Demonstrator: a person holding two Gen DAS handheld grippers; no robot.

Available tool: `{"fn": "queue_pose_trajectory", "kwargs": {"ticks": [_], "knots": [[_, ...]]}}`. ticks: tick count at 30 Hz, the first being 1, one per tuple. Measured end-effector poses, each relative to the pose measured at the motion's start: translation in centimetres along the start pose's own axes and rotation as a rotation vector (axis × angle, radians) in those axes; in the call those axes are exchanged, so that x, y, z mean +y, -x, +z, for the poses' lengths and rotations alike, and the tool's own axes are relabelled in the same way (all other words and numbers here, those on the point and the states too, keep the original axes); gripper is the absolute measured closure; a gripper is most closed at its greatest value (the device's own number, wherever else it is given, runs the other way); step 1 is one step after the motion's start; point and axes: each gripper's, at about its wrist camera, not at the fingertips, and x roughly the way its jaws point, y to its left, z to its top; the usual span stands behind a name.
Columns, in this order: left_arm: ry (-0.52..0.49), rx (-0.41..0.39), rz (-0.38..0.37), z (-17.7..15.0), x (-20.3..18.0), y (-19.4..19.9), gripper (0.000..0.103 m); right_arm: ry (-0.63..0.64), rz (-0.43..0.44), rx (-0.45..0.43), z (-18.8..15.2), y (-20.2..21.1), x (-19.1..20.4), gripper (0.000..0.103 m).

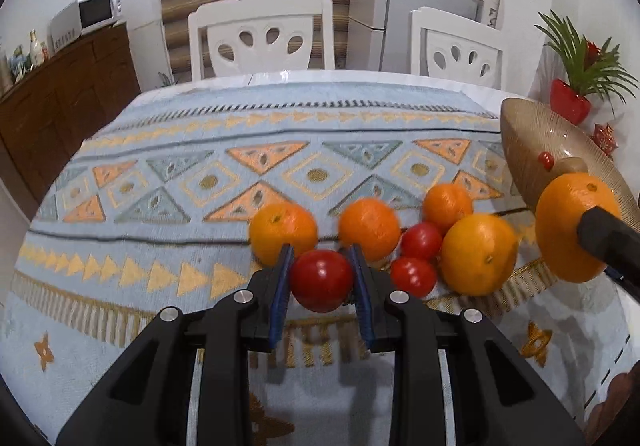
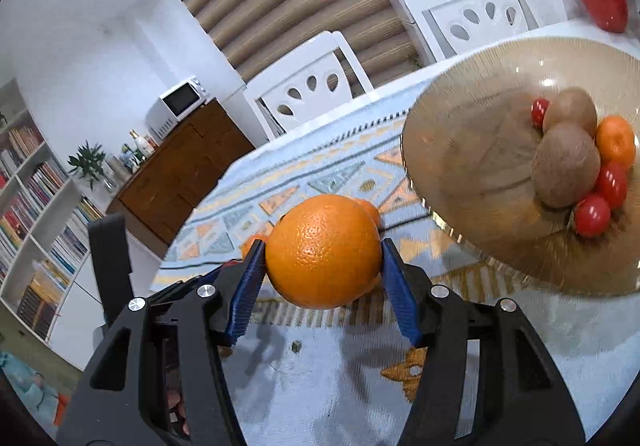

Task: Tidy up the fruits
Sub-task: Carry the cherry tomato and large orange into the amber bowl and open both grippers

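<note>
- Above patterned tablecloth [image 1: 160,166]: left gripper [image 1: 322,276] narrow, pads pinching red tomato [image 1: 322,280].
- Beside bowl [image 2: 460,166]: right gripper [image 2: 323,270] spread wider, clamping large orange [image 2: 323,250].

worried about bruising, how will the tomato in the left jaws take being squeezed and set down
The tomato looks smooth and glossy, so it may slip between the pads. Thin skin probably bruises under a hard squeeze. Being round, it will likely roll on the flat tablecloth.
</note>
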Motion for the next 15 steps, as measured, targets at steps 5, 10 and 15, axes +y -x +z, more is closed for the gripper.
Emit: {"fn": "queue_pose_trajectory", "kwargs": {"ticks": [5, 10, 15], "knots": [[-0.026, -0.013, -0.019, 2.2, -1.7, 0.7, 0.076, 0.048, -0.009, -0.036, 2.4, 2.0, 0.1, 0.044], [-0.024, -0.022, -0.042, 5.4, -3.3, 0.8, 0.076, 0.062, -0.017, -0.089, 5.4, 4.0, -0.5, 0.044], [-0.031, -0.055, -0.087, 8.1, -5.6, 1.9, 0.076, 0.066, -0.043, -0.125, 8.1, 5.3, -1.9, 0.044]]}}
